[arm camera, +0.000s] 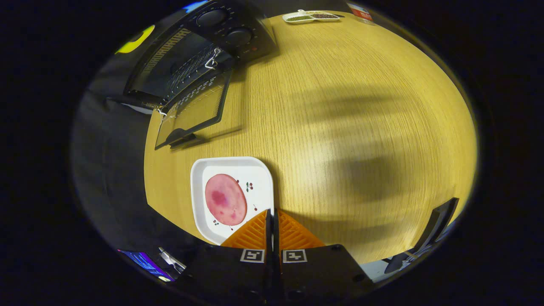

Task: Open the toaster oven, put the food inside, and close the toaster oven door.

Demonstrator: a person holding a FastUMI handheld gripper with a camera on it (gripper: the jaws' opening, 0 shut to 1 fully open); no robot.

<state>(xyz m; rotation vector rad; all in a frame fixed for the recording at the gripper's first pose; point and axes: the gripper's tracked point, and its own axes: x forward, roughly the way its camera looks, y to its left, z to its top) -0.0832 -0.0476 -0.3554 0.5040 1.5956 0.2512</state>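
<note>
While tongs (pixel 272 212) sit closed, ham slice (pixel 225 199) lies lengthwise toward open oven (pixel 191 68).

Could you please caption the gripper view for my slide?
Shut claw at the white plate of ham; toaster oven door open beyond.

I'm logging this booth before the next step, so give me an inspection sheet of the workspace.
Surface: wooden table, shadowed in places.
Job's things: toaster oven at the far side, its door dropped open; pink food slice on a white plate.
Clutter: small divided dish at the far edge; dark stand off to the side.
Gripper: gripper shut, empty, tips at the plate's near corner.
Cables: nothing seen.
Surroundings: black cloth wall.
</note>
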